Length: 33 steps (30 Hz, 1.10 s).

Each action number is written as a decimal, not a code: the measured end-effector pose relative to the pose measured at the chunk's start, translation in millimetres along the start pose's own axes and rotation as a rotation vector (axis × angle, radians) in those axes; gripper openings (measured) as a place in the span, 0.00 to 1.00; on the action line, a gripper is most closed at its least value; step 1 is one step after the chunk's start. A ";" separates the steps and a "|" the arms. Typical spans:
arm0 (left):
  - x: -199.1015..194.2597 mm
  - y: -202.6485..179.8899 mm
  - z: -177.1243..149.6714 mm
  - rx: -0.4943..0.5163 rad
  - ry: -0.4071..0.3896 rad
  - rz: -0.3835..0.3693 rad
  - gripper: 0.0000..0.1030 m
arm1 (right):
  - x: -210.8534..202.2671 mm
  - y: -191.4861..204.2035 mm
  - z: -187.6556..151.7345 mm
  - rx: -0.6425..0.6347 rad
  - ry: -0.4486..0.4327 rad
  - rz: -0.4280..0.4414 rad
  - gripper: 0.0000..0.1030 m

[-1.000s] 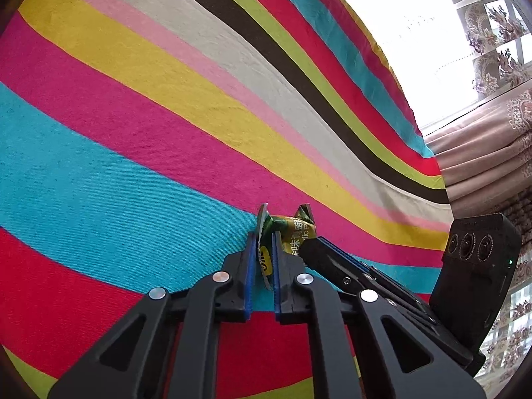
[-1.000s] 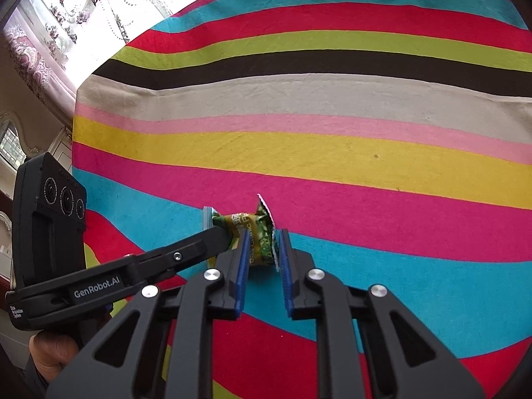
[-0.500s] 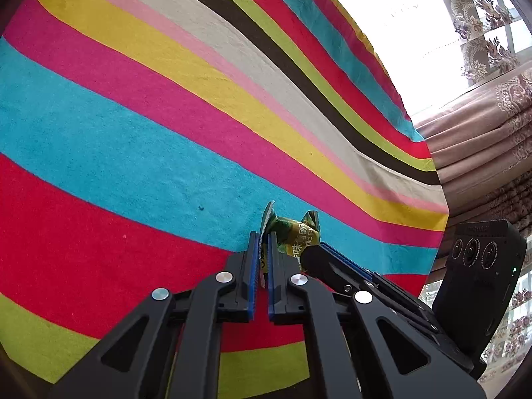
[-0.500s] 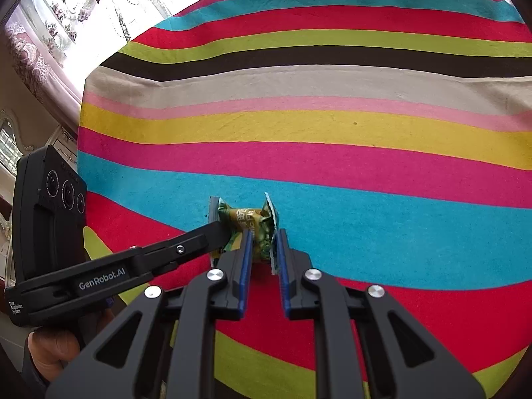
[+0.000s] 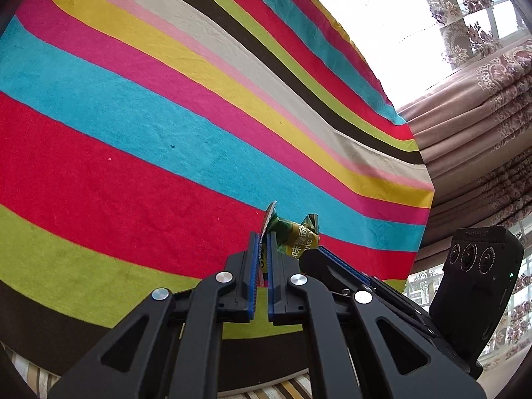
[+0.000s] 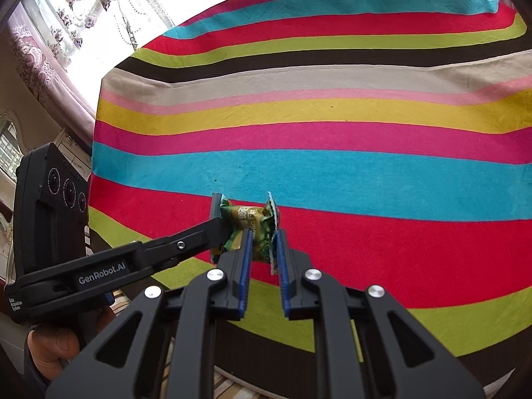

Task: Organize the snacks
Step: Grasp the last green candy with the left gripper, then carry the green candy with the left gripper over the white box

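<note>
1. Left wrist view: my left gripper point(image 5: 263, 244), black frame with blue pads, clamped together on the flat sealed edge of a small green and yellow snack packet point(image 5: 292, 234).
2. Same view: the packet is held off the surface, above the red stripe of the striped cloth point(image 5: 166, 106) that covers the tabletop.
3. Same view: my right gripper point(image 5: 314, 252) enters from the right and pinches the packet's far right end; its camera block sits at the right edge of the view.
4. Same view: patterned curtains point(image 5: 482, 106) and a bright window hang beyond the far right edge of the cloth.
5. Right wrist view: my right gripper point(image 6: 262, 244), closed on the crimped right end of the snack packet point(image 6: 247, 224), pads pressing the wrapper.
6. Same view: my left gripper point(image 6: 217, 219) reaches in from the left, closed on the packet's left seal; my hand point(image 6: 53, 349) holds its handle at lower left.
7. Same view: the packet spans between both grippers, over the boundary of the red and blue stripes of the striped cloth point(image 6: 332, 133).
8. Same view: lace curtains point(image 6: 43, 50) stand at far left.
</note>
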<state>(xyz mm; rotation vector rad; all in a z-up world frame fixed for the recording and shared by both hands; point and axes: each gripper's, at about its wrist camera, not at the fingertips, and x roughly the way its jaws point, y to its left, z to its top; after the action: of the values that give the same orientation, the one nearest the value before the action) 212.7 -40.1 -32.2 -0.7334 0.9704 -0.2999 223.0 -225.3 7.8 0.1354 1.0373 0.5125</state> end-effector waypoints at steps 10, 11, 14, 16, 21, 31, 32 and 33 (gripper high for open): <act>-5.2 -21.7 -28.1 0.052 0.014 -0.008 0.00 | -36.0 -12.0 -30.0 0.045 -0.029 0.008 0.15; -5.8 -25.0 -31.0 0.060 0.017 -0.009 0.00 | -39.7 -13.6 -32.9 0.051 -0.032 0.009 0.15; -7.4 -33.0 -40.1 0.079 0.023 -0.009 0.00 | -50.4 -18.7 -41.0 0.064 -0.042 0.010 0.15; -8.4 -38.0 -45.7 0.090 0.028 -0.010 0.00 | -57.7 -20.7 -46.3 0.070 -0.049 0.008 0.15; -11.4 -53.3 -59.4 0.127 0.036 -0.009 0.00 | -76.7 -26.4 -59.1 0.082 -0.072 0.006 0.15; -8.1 -92.4 -90.2 0.206 0.073 -0.007 0.00 | -115.7 -48.1 -87.5 0.128 -0.115 -0.007 0.15; -6.7 -96.6 -93.6 0.214 0.079 -0.007 0.00 | -119.2 -50.9 -90.8 0.134 -0.118 -0.010 0.15; -5.4 -100.6 -97.1 0.221 0.086 -0.007 0.00 | -123.0 -54.0 -94.2 0.140 -0.121 -0.013 0.15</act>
<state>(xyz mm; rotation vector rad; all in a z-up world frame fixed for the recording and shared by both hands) 137.5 -151.7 5.8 -0.5254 0.9976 -0.4401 111.9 -342.2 37.7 0.2803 0.9547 0.4152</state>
